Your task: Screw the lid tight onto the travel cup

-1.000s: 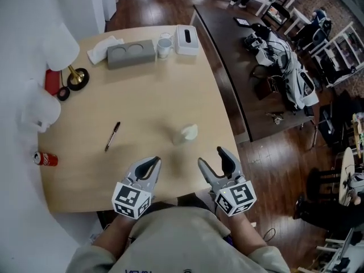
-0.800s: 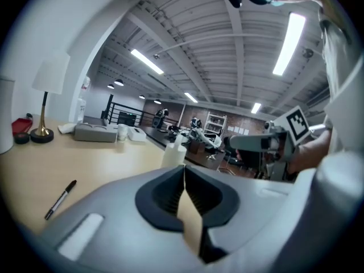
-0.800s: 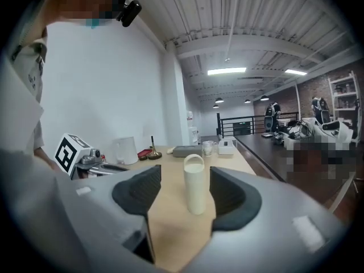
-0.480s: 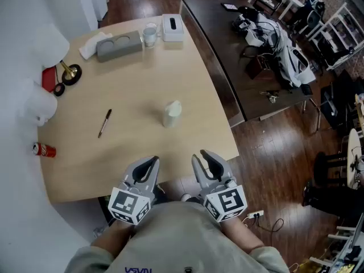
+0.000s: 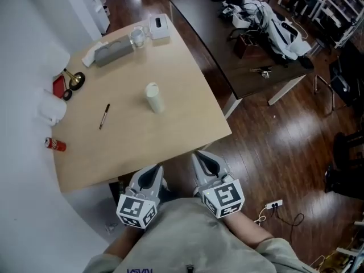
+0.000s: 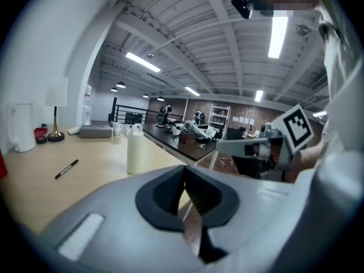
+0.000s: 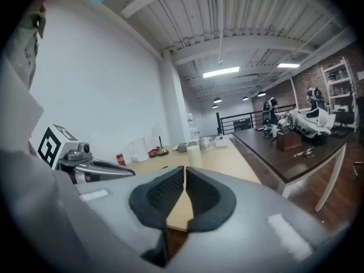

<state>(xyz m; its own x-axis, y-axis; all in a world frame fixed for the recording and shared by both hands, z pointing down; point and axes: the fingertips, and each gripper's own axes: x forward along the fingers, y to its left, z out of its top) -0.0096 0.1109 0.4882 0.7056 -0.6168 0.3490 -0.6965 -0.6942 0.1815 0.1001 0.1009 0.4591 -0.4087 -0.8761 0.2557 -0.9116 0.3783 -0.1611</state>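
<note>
Left gripper [image 5: 153,170]: jaws closed together, nothing between them; held off the near edge of the table [image 5: 187,104]
Right gripper [image 5: 202,159]: jaws have just been closing, now all but together, empty; just beside the left gripper
Travel cup [image 5: 153,97]: white, upright, lid on top; well ahead of both grippers, touched by neither
Pen [image 5: 104,116]: ahead, left of the cup
Red can [image 5: 56,144]: far left of the left gripper

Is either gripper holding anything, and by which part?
Nothing. The left gripper is shut and empty; the right gripper has just closed on nothing. The travel cup stands free on the table.
</note>
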